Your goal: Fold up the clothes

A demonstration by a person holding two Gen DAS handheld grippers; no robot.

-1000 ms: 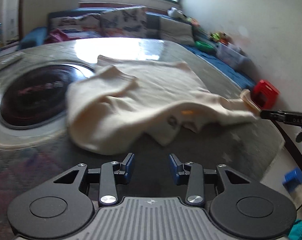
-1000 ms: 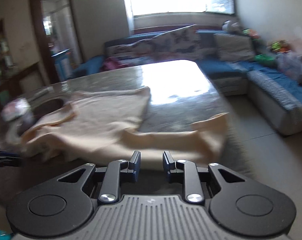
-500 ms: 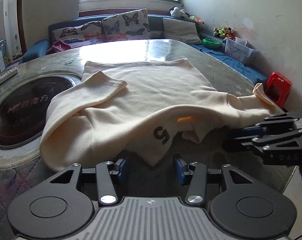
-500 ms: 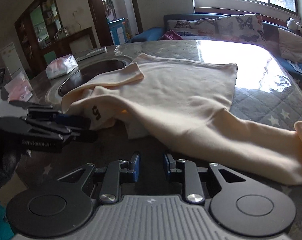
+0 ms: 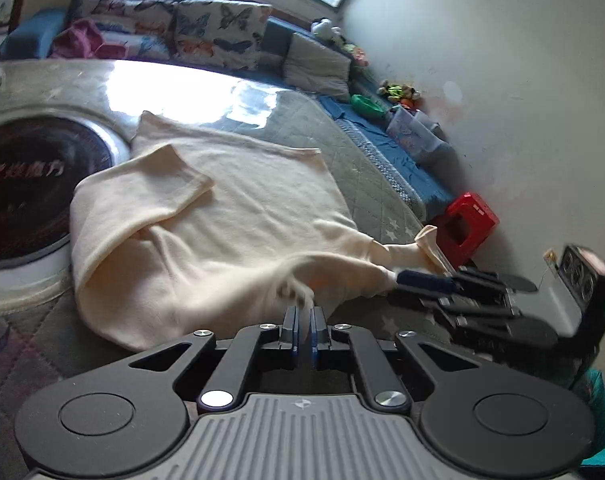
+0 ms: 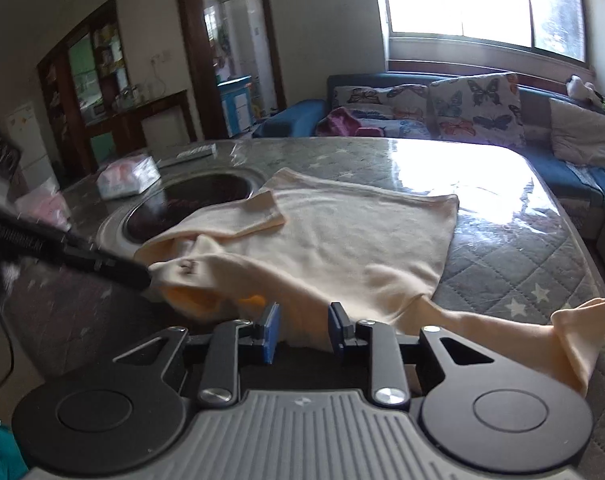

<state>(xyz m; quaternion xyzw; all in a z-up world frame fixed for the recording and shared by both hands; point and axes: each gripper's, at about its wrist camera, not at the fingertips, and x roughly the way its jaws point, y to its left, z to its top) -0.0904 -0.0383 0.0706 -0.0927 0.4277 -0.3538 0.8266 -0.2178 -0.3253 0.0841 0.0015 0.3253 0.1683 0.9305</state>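
A cream long-sleeved shirt (image 5: 230, 216) (image 6: 342, 236) lies spread on the quilted table (image 5: 366, 168), crumpled at its near edge. My left gripper (image 5: 301, 312) is shut on that near edge, with a pinch of cloth between its blue pads. In the right wrist view the left gripper (image 6: 144, 276) holds the printed edge raised a little. My right gripper (image 6: 300, 316) has its jaws opening, and a fold of the shirt sits between the pads, which do not press on it. From the left wrist view the right gripper (image 5: 400, 278) is at the shirt's right shoulder. One sleeve (image 6: 574, 332) trails toward the table's edge.
A round dark inset (image 5: 22, 184) (image 6: 198, 196) is sunk in the table left of the shirt. Tissue packs (image 6: 128, 176) lie beyond it. A red stool (image 5: 468, 220) stands on the floor by the wall. A blue sofa (image 6: 422, 120) with cushions runs behind the table.
The left gripper has shut on the shirt's near edge and lifted it. The right gripper has come in to the shirt's shoulder and its jaws stand wider, around a fold.
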